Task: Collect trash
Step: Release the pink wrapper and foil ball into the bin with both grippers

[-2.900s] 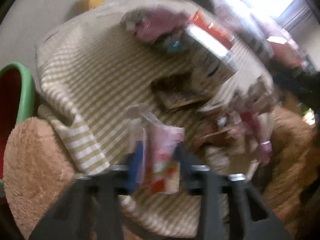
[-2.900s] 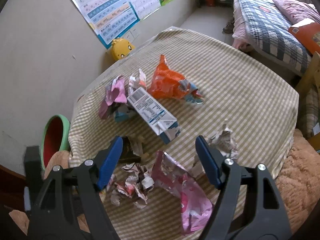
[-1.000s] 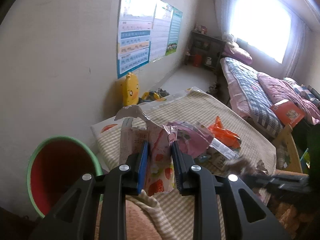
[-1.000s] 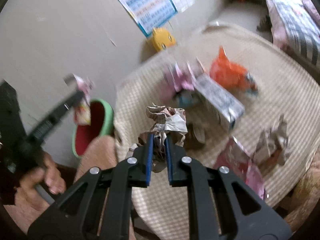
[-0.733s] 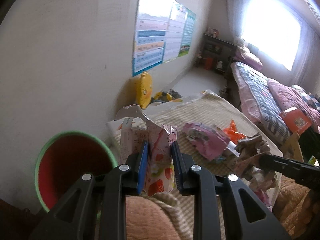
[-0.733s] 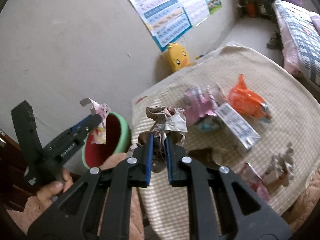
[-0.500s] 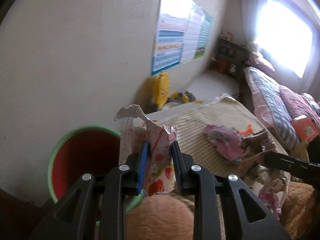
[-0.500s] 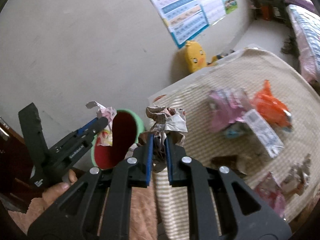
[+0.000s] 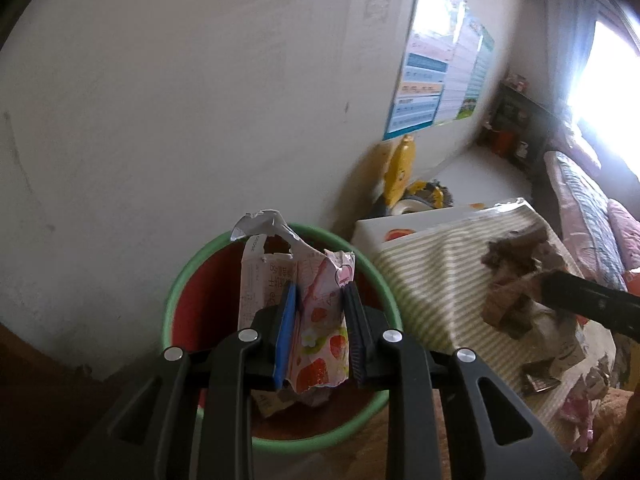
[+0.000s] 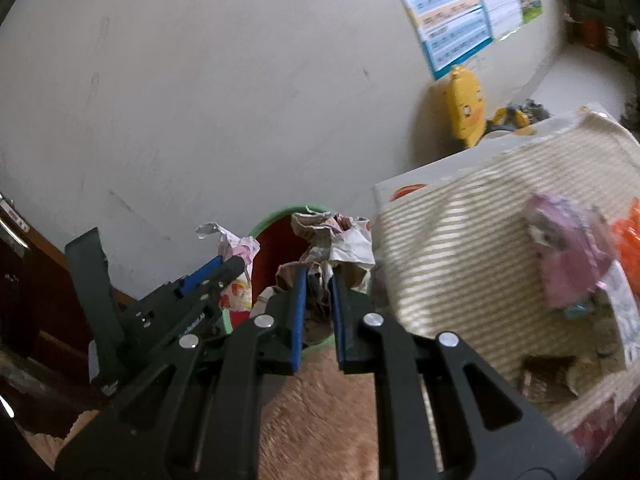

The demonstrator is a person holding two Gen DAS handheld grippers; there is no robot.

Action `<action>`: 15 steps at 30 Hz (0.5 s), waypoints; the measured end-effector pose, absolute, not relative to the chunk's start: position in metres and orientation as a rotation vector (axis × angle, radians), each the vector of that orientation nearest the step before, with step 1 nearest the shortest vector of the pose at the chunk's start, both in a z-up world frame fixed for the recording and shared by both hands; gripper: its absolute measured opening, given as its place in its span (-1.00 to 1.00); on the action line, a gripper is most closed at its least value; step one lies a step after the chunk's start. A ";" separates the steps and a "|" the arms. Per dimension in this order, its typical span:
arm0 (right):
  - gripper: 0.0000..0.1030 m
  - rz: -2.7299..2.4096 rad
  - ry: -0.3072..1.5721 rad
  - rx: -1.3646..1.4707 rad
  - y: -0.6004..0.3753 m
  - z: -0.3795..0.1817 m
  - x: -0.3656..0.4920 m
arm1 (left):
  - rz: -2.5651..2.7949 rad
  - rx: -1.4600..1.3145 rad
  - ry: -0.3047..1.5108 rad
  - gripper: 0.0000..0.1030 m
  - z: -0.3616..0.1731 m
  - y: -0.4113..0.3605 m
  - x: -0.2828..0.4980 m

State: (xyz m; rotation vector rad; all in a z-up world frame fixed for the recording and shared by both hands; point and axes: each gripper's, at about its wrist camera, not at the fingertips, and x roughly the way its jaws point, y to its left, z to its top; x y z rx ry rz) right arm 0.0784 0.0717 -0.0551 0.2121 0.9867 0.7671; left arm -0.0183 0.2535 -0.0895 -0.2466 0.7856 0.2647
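Left tool (image 9: pixel 318 334): clenched on a torn pink strawberry-print paper carton (image 9: pixel 316 316), held above the green-rimmed red plastic bin (image 9: pixel 182 292). 
Right tool (image 10: pixel 318 304): clenched on a crumpled brown-and-white paper wad (image 10: pixel 336 240), near the bin's rim, beside the table's near corner. 
Table, striped beige cloth (image 10: pixel 460 248): crumpled pink plastic wrapper (image 10: pixel 568 252) toward the far edge; orange wrapper (image 10: pixel 628 240) beyond it, blurred, probably foil. 
Floor by the wall: yellow duck-shaped plastic toy (image 10: pixel 466 104).

You're looking at a green-rimmed, red-inside bin (image 9: pixel 378 276). You're holding a pink strawberry-print wrapper (image 9: pixel 320 320); the tablecloth (image 10: pixel 460 240) is showing beige-white stripes.
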 end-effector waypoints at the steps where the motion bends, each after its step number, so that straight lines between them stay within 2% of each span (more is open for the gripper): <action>1: -0.75 0.779 0.994 0.204 0.079 -0.057 0.081 | 0.271 -0.245 0.790 -0.57 -0.091 0.257 -0.019; 15: -0.74 0.842 1.028 0.143 0.136 -0.071 0.097 | 0.345 -0.271 0.861 -0.56 -0.121 0.287 -0.021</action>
